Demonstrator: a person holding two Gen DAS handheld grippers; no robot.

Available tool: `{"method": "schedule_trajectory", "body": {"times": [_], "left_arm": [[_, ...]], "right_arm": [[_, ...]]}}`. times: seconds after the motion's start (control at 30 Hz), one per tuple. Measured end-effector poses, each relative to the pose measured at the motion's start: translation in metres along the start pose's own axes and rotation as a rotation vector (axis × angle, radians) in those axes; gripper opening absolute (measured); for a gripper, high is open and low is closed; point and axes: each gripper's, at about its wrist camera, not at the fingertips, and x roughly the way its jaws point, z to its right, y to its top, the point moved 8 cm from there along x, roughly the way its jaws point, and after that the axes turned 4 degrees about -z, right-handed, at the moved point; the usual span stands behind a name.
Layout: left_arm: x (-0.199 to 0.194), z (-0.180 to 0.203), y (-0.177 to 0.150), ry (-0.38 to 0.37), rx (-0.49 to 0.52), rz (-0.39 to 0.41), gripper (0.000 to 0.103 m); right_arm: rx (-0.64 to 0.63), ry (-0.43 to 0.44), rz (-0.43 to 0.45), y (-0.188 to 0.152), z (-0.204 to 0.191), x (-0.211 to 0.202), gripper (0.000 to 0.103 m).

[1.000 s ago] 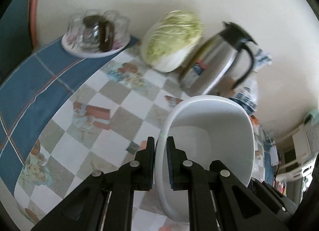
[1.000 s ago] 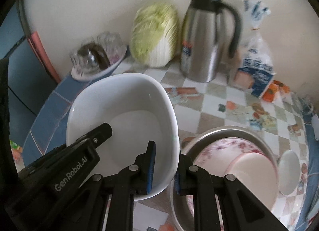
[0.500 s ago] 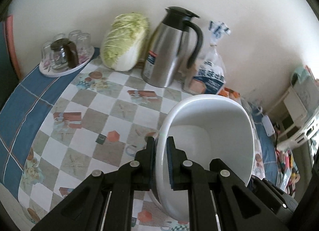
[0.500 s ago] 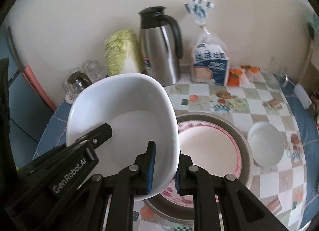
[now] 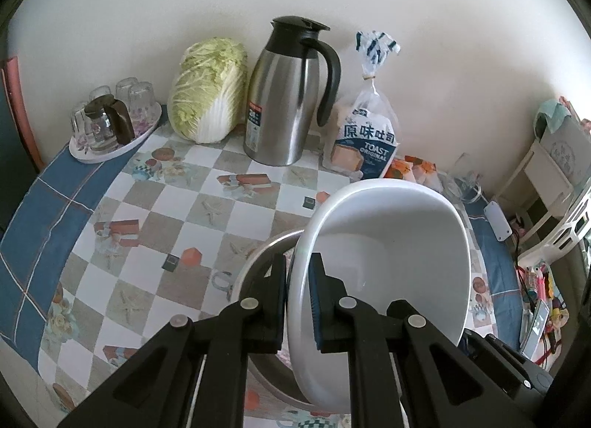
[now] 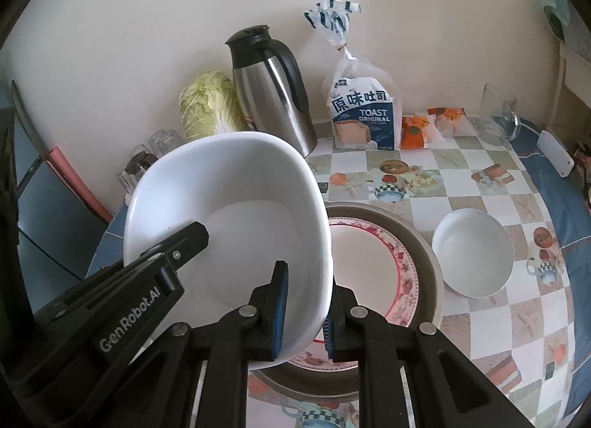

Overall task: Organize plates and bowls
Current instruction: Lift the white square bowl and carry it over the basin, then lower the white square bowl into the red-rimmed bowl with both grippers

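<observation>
**Over the worktop, two hand-held grippers carry one white bowl**

Above the checked worktop, a large white bowl hangs tilted in the air, gripped on opposite sides of its rim. The left hand-held gripper is nearly closed, its blue-padded fingers pinching the rim on one side, one finger inside and one outside. The right hand-held gripper clamps the other side of the rim the same way, jaws drawn in tight on the wall.

Directly below and beside the bowl sits a metal basin with a flower-rimmed plate lying inside it. Just to the right of the basin, a small white bowl stands upright on the worktop.

Along the wall at the back stand a tray of upturned glasses, a napa cabbage, a steel thermos jug with a black handle, and a bag of toast bread.
</observation>
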Motion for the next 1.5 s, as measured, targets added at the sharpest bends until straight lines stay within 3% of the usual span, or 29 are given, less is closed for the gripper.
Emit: {"method": "schedule_trajectory", "body": {"times": [0.9,1.5], "left_arm": [[0.045,0.026,-0.018,-0.074,-0.007,-0.114,0.012],[0.061,0.025,-0.025,-0.07,-0.005,-0.163,0.012]], "right_arm": [[0.061,-0.058,-0.075,-0.012,0.051,0.023,0.018],[0.073,-0.07,-0.113,-0.018,0.058,0.036,0.018]]}}
